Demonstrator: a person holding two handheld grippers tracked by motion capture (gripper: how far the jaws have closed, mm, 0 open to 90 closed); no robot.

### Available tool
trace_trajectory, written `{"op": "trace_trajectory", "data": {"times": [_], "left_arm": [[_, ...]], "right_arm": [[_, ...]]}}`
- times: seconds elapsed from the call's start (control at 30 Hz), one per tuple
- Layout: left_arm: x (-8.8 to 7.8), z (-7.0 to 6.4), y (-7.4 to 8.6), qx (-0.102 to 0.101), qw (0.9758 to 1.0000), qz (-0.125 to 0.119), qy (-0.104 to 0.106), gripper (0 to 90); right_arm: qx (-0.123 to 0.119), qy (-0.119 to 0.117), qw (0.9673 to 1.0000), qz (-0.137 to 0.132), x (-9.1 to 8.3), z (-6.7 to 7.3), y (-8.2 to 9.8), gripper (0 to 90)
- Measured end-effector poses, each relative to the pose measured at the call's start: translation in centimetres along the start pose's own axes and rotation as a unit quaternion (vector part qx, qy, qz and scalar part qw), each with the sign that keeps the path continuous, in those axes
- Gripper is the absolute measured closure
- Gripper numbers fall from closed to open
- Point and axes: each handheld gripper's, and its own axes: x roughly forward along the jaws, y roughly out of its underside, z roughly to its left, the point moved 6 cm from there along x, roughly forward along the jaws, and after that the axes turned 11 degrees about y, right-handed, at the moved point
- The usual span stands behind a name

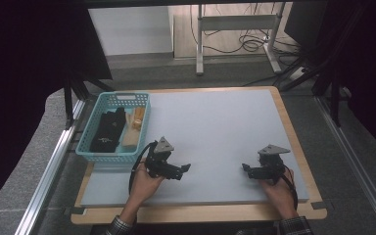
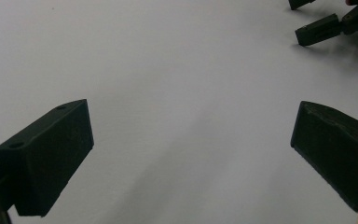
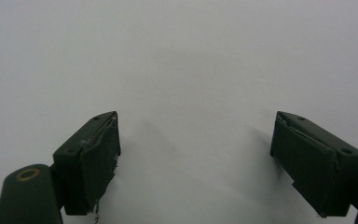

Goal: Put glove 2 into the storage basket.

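Two tongs, left [image 1: 185, 168] and right [image 1: 246, 167], gape over bare mat [image 1: 215, 127]; writing unreadable.

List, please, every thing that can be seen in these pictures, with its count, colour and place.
basket: one, turquoise plastic, at the left edge of the table.
black item: one, lying in the left part of the basket; kind unclear.
pale blocks: a few, wood and orange tones, in the right part of the basket; number unclear.
mat: one, light grey, covering the table top.
table: one, wooden rim around the mat.
desk frame: one, grey metal, on the floor behind.
left claw: one, black, open, over the mat.
right claw: one, black, open, over the mat.
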Motion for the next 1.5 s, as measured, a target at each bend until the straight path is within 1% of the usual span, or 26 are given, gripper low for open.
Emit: {"op": "trace_trajectory", "data": {"times": [0.2,0.33,0.7,0.87,1.1,1.2,1.27,1.4,1.5], "left_arm": [[0.7,-0.8,0.4,0.009,1.0000,0.001,0.003,0.0],[1.2,-1.3,0.9,0.013,0.9999,0.007,0.004,0.0],[2.6,-2.0,2.3,0.009,0.9996,0.016,0.021,0.0],[3.3,-2.1,3.2,0.011,0.9992,0.029,0.027,0.0],[4.1,-2.1,4.1,0.015,0.9984,0.050,0.023,0.0],[4.2,-2.3,4.1,0.022,0.9979,0.058,0.019,0.0],[4.3,-2.3,4.2,0.023,0.9975,0.065,0.017,0.0],[4.7,-2.4,4.4,0.026,0.9958,0.087,0.010,0.0],[4.7,-2.4,4.4,0.025,0.9958,0.087,0.010,0.0]], "right_arm": [[0.000,0.000,1.0000,0.000,0.0,0.0,0.0,15.3],[0.000,0.000,1.0000,0.000,0.0,0.0,0.0,15.3],[0.000,0.000,1.0000,0.000,0.0,0.0,0.0,15.3],[0.000,0.000,1.0000,0.000,0.0,0.0,0.0,15.3],[0.000,0.000,1.0000,0.000,0.0,0.0,0.0,15.3],[-0.001,0.000,1.0000,-0.001,0.0,0.0,0.0,15.3],[-0.001,0.000,1.0000,-0.001,0.0,0.0,0.0,15.3],[-0.001,0.000,1.0000,-0.001,0.0,0.0,0.0,15.3],[0.000,0.000,1.0000,0.000,0.0,0.0,0.0,15.3]]}}
